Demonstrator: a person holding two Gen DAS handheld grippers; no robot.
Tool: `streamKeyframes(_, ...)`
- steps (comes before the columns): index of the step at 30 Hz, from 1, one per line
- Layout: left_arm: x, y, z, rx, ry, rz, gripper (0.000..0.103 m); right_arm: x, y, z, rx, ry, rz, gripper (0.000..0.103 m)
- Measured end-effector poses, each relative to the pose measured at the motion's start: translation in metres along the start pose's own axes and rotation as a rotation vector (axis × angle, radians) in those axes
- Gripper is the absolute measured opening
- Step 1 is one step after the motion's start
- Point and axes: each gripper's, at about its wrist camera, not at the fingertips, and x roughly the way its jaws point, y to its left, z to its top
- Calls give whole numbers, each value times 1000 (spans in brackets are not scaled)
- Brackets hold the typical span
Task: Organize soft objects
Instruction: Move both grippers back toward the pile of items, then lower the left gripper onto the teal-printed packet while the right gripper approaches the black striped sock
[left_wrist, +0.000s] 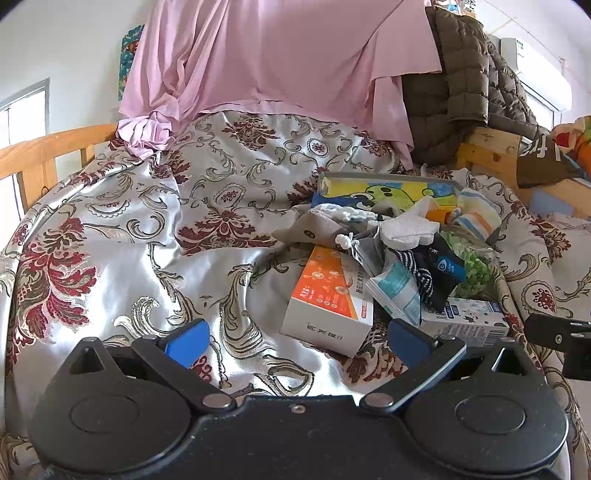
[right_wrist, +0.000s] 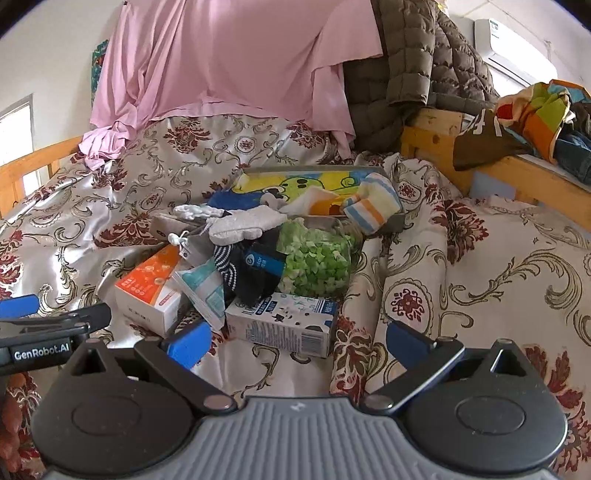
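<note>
Ahead, both tools, left tool (left_wrist: 297, 338) and right tool (right_wrist: 297, 338), are hovering spread wide and empty over a floral satin bedspread (left_wrist: 129, 229); a heap of striped socks (right_wrist: 373, 208) and cardboard boxes (right_wrist: 147, 295) is lying just beyond them.

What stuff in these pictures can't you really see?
- Gray tray: its floor is hidden in both views by the towel and socks lying in it.
- Orange box: its far end is buried under the sock pile in the left wrist view.
- Milk carton: print too small to read.
- Person: out of frame in both views.
</note>
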Motion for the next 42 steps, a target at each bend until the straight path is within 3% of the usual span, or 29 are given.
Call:
streamKeyframes(15, 12, -11, 6, 100, -12, -32, 102, 5, 1, 3, -1, -35, 12, 103)
streamKeyframes(25, 31, -17, 25, 145, 25, -129, 102, 19, -7, 10, 19, -51, 40, 103)
streamKeyframes(34, 41, -27, 40, 299, -20, -199, 102, 39, -18, 24, 5, -114, 88, 103)
streamKeyframes(42, 59, -40, 35, 485, -11, -285, 102, 68, -12, 32, -167, -133, 161, 100)
